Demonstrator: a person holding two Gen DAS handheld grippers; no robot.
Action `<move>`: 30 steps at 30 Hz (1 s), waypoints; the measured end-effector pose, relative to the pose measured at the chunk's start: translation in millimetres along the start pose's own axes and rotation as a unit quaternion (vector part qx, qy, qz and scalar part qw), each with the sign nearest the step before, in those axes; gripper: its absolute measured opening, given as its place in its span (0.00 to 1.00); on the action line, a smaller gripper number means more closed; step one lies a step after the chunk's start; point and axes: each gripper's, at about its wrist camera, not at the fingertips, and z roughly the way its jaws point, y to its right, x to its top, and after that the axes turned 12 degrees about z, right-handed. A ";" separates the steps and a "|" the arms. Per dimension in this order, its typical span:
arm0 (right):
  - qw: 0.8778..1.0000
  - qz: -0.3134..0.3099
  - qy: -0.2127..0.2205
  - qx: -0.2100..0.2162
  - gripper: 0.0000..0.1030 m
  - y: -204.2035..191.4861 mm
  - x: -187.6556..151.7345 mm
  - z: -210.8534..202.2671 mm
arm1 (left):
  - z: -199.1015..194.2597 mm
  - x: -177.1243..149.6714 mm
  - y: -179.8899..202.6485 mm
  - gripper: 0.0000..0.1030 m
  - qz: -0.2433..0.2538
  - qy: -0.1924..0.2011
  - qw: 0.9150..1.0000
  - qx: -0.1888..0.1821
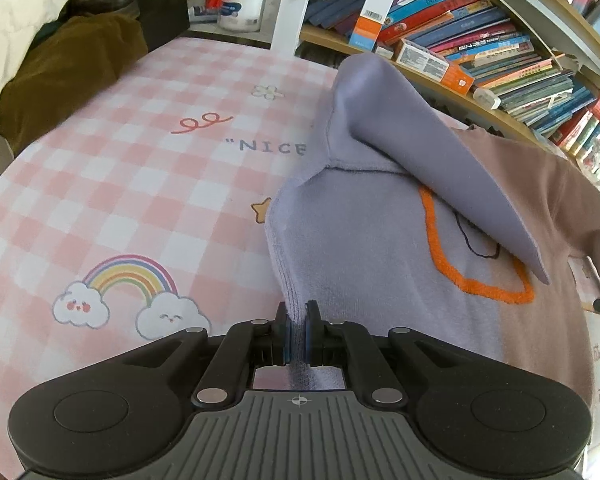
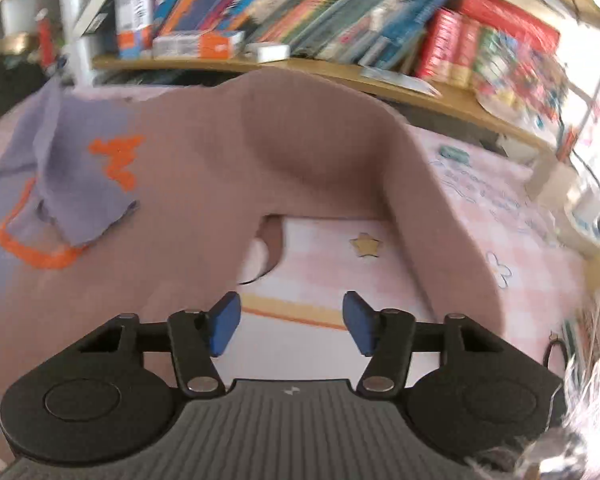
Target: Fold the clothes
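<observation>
Counter (image 1: 120, 184) covered in pink-white check mat with rainbow and cloud prints; wooden bookshelf (image 1: 440, 76) behind, crammed with leaning books; white upright post (image 1: 286, 4); brown and white fabric heap (image 1: 40, 60) far-left; daylight.

Bright daylight; right view motion-blurred, glare at right, fisheye-bent edges.

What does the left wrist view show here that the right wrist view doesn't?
Left only: the left hand-held gripper shut on the sweater's purple edge, a rainbow print, the word "NICE" and a brown garment.
Right only: the right hand-held gripper open and empty, and the brown sleeve arching over a star print.
Both: the purple-and-brown sweater with orange stitching, the pink checked cloth, and the bookshelf.
</observation>
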 end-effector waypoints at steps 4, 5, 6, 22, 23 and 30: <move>0.998 0.062 0.009 -0.029 0.36 47.5 43.9 24.5 | -0.3 5.4 -1.0 0.05 0.006 -0.001 1.000 0.002; 0.993 0.103 0.020 -0.057 0.32 64.2 56.5 29.3 | -0.8 6.0 -0.7 0.05 0.009 0.000 1.000 0.001; 0.987 0.144 0.031 -0.069 0.32 78.7 66.6 30.4 | -1.6 6.5 -0.5 0.05 0.010 0.002 1.000 -0.001; 0.995 0.090 -0.050 0.012 0.46 -25.7 -32.6 13.7 | -0.8 2.3 2.5 0.05 0.019 0.006 1.000 -0.020; 0.995 0.079 -0.056 0.009 0.43 -33.3 -36.5 16.2 | -0.6 2.1 2.8 0.05 0.020 0.006 1.000 -0.021; 0.997 0.052 -0.059 -0.001 0.04 -63.1 -48.2 13.4 | 1.7 2.3 14.1 0.05 0.035 0.006 0.999 -0.039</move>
